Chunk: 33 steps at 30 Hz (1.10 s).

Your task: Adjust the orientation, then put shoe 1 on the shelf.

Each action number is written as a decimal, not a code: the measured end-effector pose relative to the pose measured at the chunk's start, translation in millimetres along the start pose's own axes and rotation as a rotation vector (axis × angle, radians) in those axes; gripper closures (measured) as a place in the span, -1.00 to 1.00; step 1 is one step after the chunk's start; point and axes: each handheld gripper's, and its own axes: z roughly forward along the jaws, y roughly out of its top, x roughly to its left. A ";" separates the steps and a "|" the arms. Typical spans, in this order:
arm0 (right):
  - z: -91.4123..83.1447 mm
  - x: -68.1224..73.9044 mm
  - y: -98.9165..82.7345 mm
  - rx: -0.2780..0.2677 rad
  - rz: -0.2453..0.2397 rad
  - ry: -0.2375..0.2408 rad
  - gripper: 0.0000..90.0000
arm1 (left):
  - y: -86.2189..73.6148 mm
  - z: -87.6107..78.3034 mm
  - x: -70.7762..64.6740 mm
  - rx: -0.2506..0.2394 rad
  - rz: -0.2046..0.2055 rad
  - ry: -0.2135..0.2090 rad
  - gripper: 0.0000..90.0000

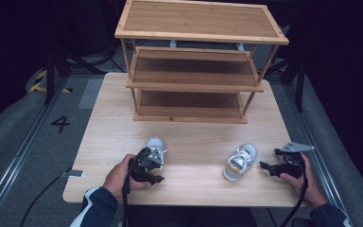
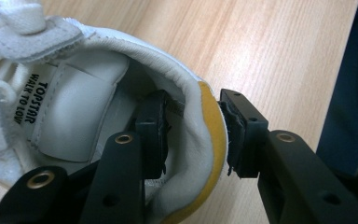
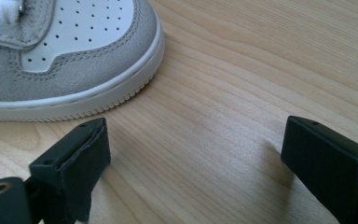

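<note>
Two small white-and-grey shoes lie on the wooden table [image 1: 189,137]. The left shoe [image 1: 156,144] points toward the shelf. My left gripper [image 1: 157,163] sits at its heel. In the left gripper view, one jaw is inside the shoe [image 2: 74,107] against the lining and the other presses the yellow heel tab [image 2: 214,140], so the left gripper [image 2: 193,107] is shut on the heel wall. The right shoe [image 1: 240,161] lies apart, with my right gripper [image 1: 270,159] just to its right. That right gripper [image 3: 196,140] is open over bare wood, near the shoe's toe [image 3: 74,60].
A three-tier bamboo shelf [image 1: 196,85] stands at the back of the table with its shelves bare. The table's front edge [image 1: 179,202] is close behind both hands. A grey floor with rails and a painted "4" [image 1: 60,124] surrounds the table.
</note>
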 end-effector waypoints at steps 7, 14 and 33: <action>0.3 -0.2 0.3 0.000 -0.003 0.002 -0.82 | -1.7 -4.0 2.2 -0.024 -0.004 0.023 0.41; 0.3 -0.2 0.2 0.000 -0.003 0.001 -0.82 | 3.9 -7.5 3.8 -0.064 0.002 0.058 0.41; -0.4 0.1 -0.3 -0.001 -0.006 0.005 -0.81 | 53.0 -7.0 34.3 -0.102 0.036 0.117 0.41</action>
